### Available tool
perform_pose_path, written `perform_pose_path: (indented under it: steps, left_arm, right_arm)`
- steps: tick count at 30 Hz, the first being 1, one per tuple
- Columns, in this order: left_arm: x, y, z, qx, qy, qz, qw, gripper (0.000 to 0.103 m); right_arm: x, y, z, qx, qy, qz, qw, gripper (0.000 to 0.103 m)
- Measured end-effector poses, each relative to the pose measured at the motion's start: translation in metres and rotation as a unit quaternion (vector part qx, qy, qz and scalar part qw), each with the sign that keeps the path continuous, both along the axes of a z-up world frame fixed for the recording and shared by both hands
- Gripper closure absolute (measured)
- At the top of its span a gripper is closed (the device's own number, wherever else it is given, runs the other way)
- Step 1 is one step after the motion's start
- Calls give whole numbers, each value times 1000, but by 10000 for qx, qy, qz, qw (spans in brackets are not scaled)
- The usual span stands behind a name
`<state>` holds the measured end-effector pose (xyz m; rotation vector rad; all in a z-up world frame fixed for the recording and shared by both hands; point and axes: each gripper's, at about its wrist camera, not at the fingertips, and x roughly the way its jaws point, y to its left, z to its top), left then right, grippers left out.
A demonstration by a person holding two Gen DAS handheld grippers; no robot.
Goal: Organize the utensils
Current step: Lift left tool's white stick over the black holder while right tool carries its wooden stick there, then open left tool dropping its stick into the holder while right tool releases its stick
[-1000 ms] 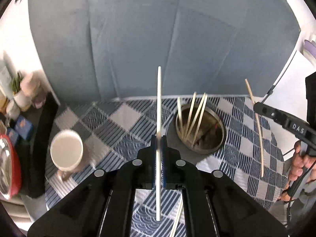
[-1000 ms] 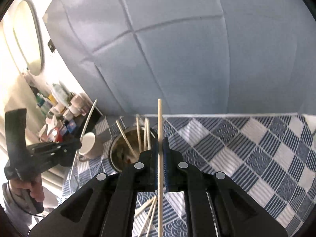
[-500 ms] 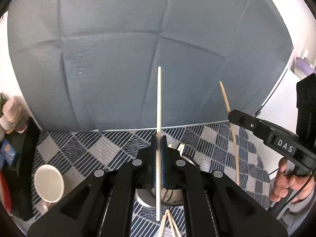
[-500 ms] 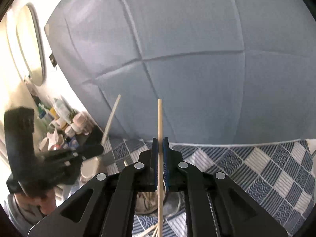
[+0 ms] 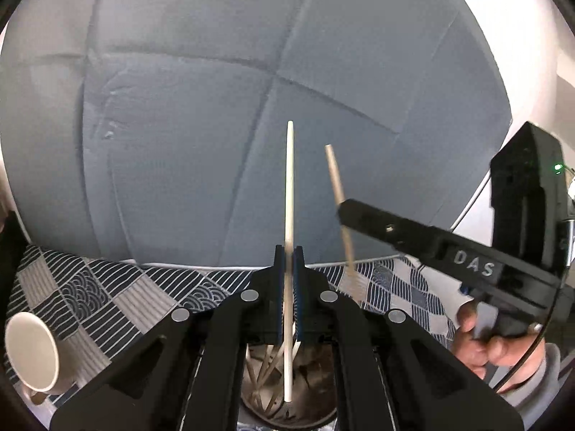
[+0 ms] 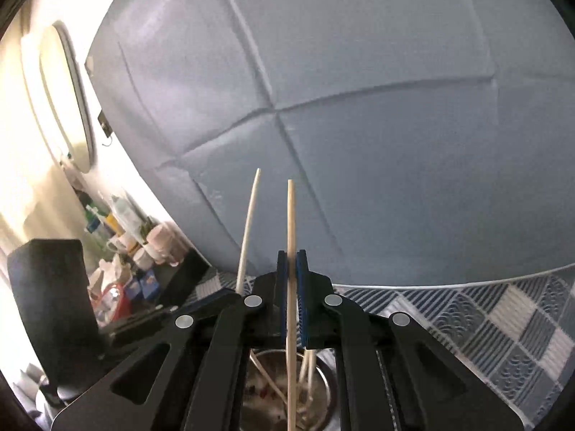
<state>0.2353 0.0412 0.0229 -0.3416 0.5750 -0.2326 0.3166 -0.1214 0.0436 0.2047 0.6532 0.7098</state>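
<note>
Both grippers have swung in over the metal cup (image 5: 287, 409) since 1 s ago, tilting up w/ the sticks. Left gripper (image 5: 288, 251) is clamped on a white chopstick (image 5: 289, 194), right gripper (image 6: 291, 255) on a wooden chopstick (image 6: 291, 222), both upright, low ends above the cup w/ others already inside. Drop-in step imo; next: lower, then let go.
</note>
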Motion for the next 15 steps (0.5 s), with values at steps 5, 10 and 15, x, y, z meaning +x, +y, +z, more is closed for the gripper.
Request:
perform_pose_path:
  steps: [5, 10, 15]
  left_arm:
    - [2, -8, -19, -40, -233, -23, 9997, 98]
    - [-3, -14, -35, 26, -357, -72, 9993, 98]
    - [-6, -14, -46, -6, -317, 88, 9995, 98]
  right_arm:
    - [2, 5, -16, 185, -124, 80, 9997, 98]
    - [3, 1, -30, 336, -101, 118, 9993, 98]
    - [-1, -6, -39, 370, -134, 180, 9991, 98]
